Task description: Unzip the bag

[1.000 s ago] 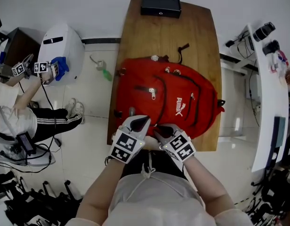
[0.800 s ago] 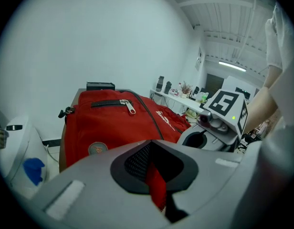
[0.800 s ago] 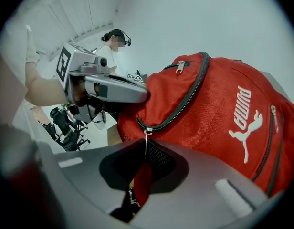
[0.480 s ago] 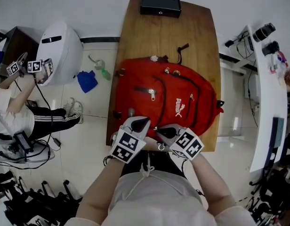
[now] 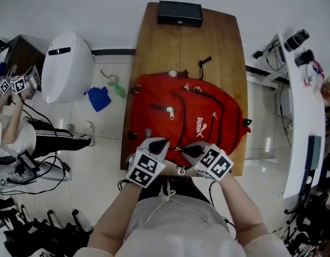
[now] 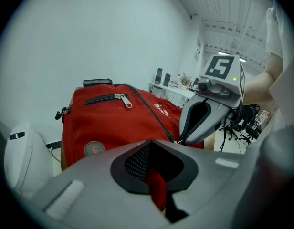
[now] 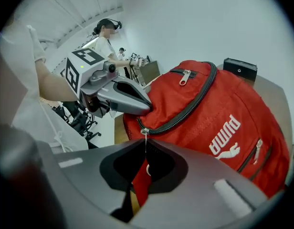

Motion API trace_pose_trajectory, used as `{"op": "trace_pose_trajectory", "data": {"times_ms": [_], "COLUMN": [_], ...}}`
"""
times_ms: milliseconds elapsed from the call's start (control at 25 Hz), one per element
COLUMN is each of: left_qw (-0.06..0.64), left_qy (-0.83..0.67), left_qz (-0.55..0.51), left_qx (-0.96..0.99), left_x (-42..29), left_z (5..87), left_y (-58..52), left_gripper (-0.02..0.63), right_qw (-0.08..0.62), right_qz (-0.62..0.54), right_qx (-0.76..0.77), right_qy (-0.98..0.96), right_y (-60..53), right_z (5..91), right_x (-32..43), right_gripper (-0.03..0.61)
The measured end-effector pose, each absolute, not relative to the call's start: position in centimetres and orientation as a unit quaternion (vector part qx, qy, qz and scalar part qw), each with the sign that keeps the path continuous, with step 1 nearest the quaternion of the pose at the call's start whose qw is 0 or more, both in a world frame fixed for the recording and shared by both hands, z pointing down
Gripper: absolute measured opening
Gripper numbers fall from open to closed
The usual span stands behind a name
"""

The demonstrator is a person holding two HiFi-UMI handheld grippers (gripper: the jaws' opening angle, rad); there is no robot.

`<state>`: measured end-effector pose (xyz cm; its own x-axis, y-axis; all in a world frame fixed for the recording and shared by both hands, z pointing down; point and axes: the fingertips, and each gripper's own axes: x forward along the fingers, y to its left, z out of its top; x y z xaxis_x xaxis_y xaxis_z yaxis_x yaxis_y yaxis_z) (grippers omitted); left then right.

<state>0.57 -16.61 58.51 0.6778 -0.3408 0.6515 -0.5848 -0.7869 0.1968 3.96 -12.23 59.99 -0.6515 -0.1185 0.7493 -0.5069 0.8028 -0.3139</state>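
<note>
Wooden table (image 5: pixel 181 42), bag (image 5: pixel 192 116); left gripper (image 5: pixel 159 142) jaws tight on fabric (image 6: pixel 156 194), right gripper (image 5: pixel 189 150) on zip-pull (image 7: pixel 140 182)

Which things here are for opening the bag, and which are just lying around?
For the job: red backpack; zipper pull; left gripper, jaws shut on the backpack; right gripper, jaws shut on the pull.
Just lying about: black box on the table; blue cloth and white domed object beside it.

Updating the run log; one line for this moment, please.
left gripper: shut on backpack | right gripper: shut on zipper pull | main zipper: closed
</note>
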Motion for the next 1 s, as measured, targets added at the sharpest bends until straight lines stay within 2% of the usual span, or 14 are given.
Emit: {"op": "trace_pose_trajectory", "data": {"times_ms": [520, 1000], "left_qw": [0.203, 0.214], "left_qy": [-0.246, -0.222], "left_qz": [0.326, 0.337], "left_qx": [0.89, 0.889], "left_x": [1.1, 1.2], "left_z": [59.3, 60.0], "left_y": [-16.2, -15.9], "left_gripper": [0.006, 0.006], "right_qw": [0.482, 0.509], "right_qz": [0.119, 0.037], "right_qx": [0.175, 0.195], "right_qy": [-0.85, -0.837], "right_y": [-14.6, -18.0], "right_z": [59.8, 59.1], "right_x": [6.8, 8.2], "right_gripper": [0.014, 0.017]}}
